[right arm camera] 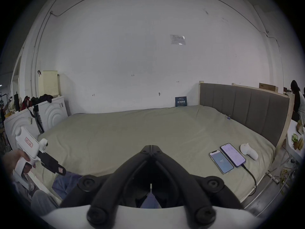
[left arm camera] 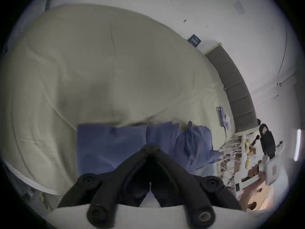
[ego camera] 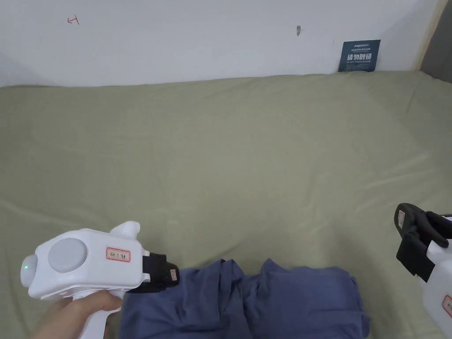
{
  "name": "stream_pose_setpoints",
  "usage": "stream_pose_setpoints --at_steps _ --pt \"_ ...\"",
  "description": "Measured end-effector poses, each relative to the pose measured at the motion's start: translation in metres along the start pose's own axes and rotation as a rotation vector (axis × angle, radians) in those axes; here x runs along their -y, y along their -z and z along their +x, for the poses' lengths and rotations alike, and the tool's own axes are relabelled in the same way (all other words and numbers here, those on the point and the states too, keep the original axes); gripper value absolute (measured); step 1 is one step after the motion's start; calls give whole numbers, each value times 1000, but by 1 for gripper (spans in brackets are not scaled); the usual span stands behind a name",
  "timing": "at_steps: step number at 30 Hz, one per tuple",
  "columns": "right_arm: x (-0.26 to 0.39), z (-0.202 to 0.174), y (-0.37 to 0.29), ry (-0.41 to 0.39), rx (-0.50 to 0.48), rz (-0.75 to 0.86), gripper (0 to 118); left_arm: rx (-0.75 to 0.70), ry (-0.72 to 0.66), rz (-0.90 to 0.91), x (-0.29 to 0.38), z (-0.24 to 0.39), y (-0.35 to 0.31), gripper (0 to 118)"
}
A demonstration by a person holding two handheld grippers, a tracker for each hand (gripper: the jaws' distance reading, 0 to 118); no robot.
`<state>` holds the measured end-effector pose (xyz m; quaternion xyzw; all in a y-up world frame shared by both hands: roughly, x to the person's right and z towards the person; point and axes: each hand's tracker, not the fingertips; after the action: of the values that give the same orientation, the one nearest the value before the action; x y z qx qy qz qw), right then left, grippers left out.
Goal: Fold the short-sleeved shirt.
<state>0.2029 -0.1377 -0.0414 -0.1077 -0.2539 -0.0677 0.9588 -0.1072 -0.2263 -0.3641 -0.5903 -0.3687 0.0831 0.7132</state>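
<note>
A blue short-sleeved shirt (ego camera: 287, 300) lies bunched in soft folds on the olive-green bed sheet (ego camera: 229, 154), at the near edge of the bed. My left gripper (ego camera: 174, 274) hovers at the shirt's left end, jaws shut and holding nothing. In the left gripper view its tips (left arm camera: 151, 145) meet above the shirt (left arm camera: 107, 143). My right gripper (ego camera: 401, 218) is raised off to the right of the shirt, apart from it. In the right gripper view its jaws (right arm camera: 151, 147) are shut and empty over bare sheet, with the shirt (right arm camera: 66, 181) low at the left.
Two phones (right arm camera: 221, 161) and a white object (right arm camera: 249, 150) lie on the bed's right side, with a cable running off the edge. A grey headboard (right arm camera: 244, 107) closes the right end. The white wall with a blue sign (ego camera: 359, 55) runs behind.
</note>
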Motion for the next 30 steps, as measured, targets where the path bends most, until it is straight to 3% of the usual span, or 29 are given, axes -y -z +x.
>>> stream_pose_setpoints --at_steps 3,6,9,12,16,21,25,26,27,29,30 --pt "2 -5 1 -8 -7 -10 1 61 -25 -64 7 -2 40 0" --pt "5 -9 1 -20 -15 -22 1 224 -99 -159 28 8 90 0" --pt "5 -11 0 -26 -20 -34 1 212 -106 -149 45 14 118 0" --pt "6 -15 1 -37 -30 -43 1 224 -112 -132 39 17 99 0" --pt "3 -22 4 -48 -45 -37 1 127 45 -59 25 17 27 0" --pt "3 -32 9 -49 -65 -32 1 60 44 98 19 -32 -68 0" --pt "3 -42 12 -53 -87 -34 1 20 59 117 24 -68 -81 1" --pt "3 -44 11 -55 -91 -33 1 7 48 92 24 -75 -79 11" --pt "4 -48 11 -59 -92 -33 1 37 41 45 24 -79 -73 31" --pt "4 -52 11 -69 -102 -39 1 119 19 16 26 -88 -61 93" --pt "5 -54 11 -76 -103 -44 1 179 12 1 27 -90 -53 107"
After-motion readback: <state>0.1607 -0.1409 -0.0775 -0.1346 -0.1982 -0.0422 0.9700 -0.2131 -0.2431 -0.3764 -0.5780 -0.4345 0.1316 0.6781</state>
